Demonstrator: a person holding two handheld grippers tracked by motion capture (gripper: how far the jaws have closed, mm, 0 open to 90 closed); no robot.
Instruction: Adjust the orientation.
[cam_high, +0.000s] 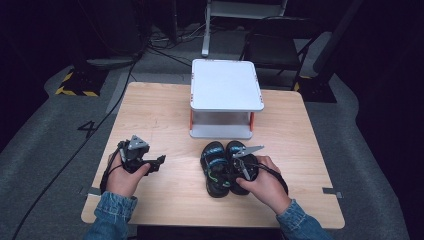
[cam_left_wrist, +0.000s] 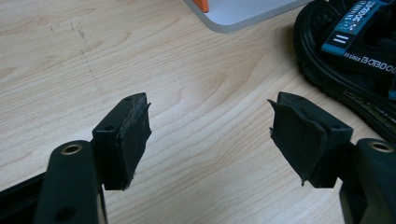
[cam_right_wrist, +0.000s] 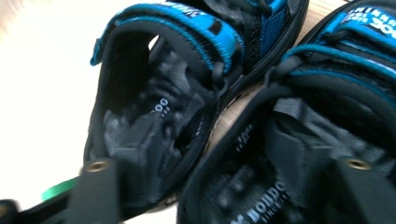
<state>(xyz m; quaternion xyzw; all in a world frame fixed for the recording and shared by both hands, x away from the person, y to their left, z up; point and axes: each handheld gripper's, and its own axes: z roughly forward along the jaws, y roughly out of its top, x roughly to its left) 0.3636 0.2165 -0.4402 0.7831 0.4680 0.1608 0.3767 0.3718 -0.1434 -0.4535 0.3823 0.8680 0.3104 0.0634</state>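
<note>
Right gripper (cam_high: 239, 169), jaws half-spread, one tip inside each heel of the two sandals (cam_high: 223, 167), straddling their touching inner sides; the pair points toward the white shelf (cam_high: 226, 85). Left gripper (cam_high: 159, 162), wide and empty, waits well apart.

Grey carpet (cam_high: 45, 125); dark chair (cam_high: 272, 47) beyond

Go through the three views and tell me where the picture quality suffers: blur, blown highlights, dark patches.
High view: table evenly lit, the room around it nearly black. Left gripper view: sharp on the open left gripper, sandal slightly soft. Right gripper view: motion-blurred, table blown out white at left, right gripper smeared against the dark sandals.
</note>
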